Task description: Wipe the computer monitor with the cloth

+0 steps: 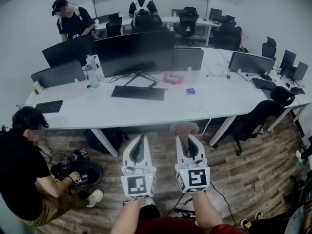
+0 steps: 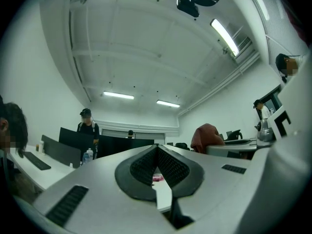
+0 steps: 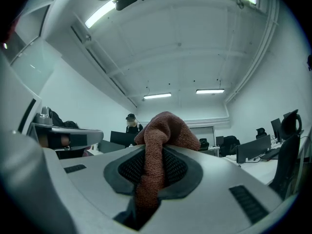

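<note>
A large dark computer monitor (image 1: 134,52) stands on the white desk (image 1: 97,113), with a black keyboard (image 1: 138,92) in front of it. My right gripper (image 1: 184,132) is shut on a reddish-brown cloth (image 1: 183,128), which bunches above its tips over the floor in front of the desk. In the right gripper view the cloth (image 3: 163,130) is pinched between the jaws and hangs down between them. My left gripper (image 1: 138,139) hovers beside it, shut and empty; in the left gripper view its jaws (image 2: 157,149) meet with nothing between them.
More monitors (image 1: 66,50) line the desk, along with a water bottle (image 1: 92,71) and a pink item (image 1: 173,78). One person (image 1: 29,174) crouches at the lower left by cables on the wooden floor. Two people stand behind the desks. A black office chair (image 1: 258,113) sits at the right.
</note>
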The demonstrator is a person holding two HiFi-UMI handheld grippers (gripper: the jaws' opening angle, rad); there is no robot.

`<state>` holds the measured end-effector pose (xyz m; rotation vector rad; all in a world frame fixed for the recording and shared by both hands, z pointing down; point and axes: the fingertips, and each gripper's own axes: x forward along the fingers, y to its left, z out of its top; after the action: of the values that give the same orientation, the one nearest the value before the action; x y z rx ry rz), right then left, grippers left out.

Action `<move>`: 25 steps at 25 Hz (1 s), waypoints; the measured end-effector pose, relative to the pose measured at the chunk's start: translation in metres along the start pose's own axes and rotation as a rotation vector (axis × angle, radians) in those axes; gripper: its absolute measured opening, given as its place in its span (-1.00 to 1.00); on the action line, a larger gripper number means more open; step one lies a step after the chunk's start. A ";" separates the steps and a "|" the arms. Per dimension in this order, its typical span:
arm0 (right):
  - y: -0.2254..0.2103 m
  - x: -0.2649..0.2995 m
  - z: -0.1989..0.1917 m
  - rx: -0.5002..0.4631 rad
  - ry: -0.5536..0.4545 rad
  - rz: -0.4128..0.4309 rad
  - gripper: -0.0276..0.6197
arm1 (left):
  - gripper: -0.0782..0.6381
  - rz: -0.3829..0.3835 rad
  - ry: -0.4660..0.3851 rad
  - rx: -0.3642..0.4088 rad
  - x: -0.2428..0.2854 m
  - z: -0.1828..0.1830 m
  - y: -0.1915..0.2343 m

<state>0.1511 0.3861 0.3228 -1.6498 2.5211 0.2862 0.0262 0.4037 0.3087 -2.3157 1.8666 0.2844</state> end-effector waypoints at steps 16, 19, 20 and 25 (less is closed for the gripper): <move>0.064 0.128 -0.019 -0.019 0.011 0.003 -0.68 | -0.72 0.010 0.016 -0.001 0.066 -0.020 0.135; 0.065 0.142 -0.022 -0.021 0.017 -0.001 -0.68 | -0.72 0.010 0.012 0.006 0.076 -0.024 0.145; 0.065 0.148 -0.023 -0.022 0.016 0.000 -0.68 | -0.72 0.011 0.012 0.005 0.080 -0.026 0.148; 0.057 0.176 -0.032 -0.017 0.002 -0.001 -0.68 | -0.72 0.012 -0.001 0.007 0.104 -0.035 0.155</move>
<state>0.0288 0.2435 0.3246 -1.6574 2.5265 0.3070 -0.1020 0.2641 0.3173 -2.2996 1.8785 0.2797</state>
